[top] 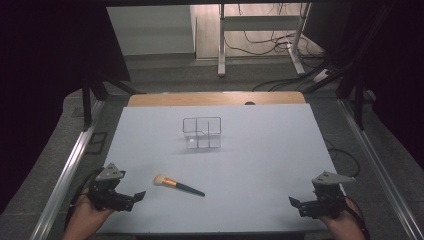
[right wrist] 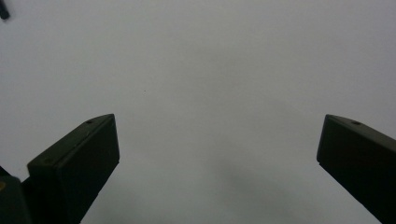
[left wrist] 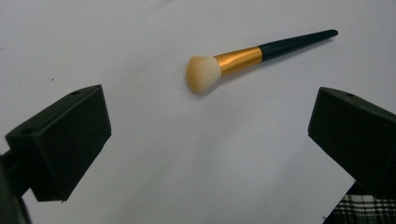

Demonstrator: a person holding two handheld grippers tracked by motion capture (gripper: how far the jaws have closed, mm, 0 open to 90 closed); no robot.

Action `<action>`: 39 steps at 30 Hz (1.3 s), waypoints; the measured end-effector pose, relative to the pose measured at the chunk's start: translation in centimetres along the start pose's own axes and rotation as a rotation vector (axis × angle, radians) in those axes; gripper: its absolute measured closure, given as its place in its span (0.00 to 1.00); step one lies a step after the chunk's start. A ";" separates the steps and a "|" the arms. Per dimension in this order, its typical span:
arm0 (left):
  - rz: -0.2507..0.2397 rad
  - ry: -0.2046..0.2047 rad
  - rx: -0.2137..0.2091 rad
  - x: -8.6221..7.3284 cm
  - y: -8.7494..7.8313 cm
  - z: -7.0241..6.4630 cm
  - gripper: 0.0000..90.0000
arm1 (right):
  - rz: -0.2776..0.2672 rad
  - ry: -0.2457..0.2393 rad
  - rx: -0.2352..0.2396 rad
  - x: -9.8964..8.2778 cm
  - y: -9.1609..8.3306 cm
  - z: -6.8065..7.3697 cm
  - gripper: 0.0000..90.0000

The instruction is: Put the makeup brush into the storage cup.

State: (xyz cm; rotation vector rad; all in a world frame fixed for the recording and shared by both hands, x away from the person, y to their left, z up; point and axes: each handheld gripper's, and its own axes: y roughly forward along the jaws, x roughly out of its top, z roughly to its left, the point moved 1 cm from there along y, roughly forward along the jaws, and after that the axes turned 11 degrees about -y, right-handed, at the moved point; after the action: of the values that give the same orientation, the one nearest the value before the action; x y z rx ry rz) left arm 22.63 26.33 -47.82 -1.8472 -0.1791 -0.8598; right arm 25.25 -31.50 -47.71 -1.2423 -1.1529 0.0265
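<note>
White table point(top: 260, 165) bears one brush point(top: 178, 185), one clear organizer point(top: 202, 132).

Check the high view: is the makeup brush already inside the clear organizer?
No, the makeup brush lies flat on the table, well short of the clear organizer.

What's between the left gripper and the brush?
Nothing visible. The left gripper is open and faces the brush across bare table; the clear organizer stands farther back, off that line.
</note>
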 end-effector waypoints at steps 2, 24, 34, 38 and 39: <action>0.009 0.010 0.002 0.3 0.0 -0.1 0.00 | -0.008 0.004 -0.001 0.0 -0.1 0.0 0.00; 0.097 0.076 0.004 3.4 1.3 -0.9 0.00 | -0.004 0.003 0.000 0.0 0.0 -0.1 0.00; 0.137 0.106 -0.004 4.4 2.5 -1.4 0.00 | -0.005 0.003 0.002 0.0 0.0 -0.1 0.00; 0.147 0.111 -0.006 4.8 2.9 -1.4 0.00 | -0.005 0.003 0.003 0.0 0.0 -0.1 0.00; 0.148 0.113 -0.006 4.8 3.0 -1.5 0.00 | -0.006 0.004 0.002 0.0 0.0 -0.1 0.00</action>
State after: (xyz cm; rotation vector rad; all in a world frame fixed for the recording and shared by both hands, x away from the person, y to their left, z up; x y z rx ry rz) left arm 26.92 22.52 -46.69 -1.7877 0.0312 -0.8584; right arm 25.32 -31.55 -47.74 -1.2365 -1.1532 0.0212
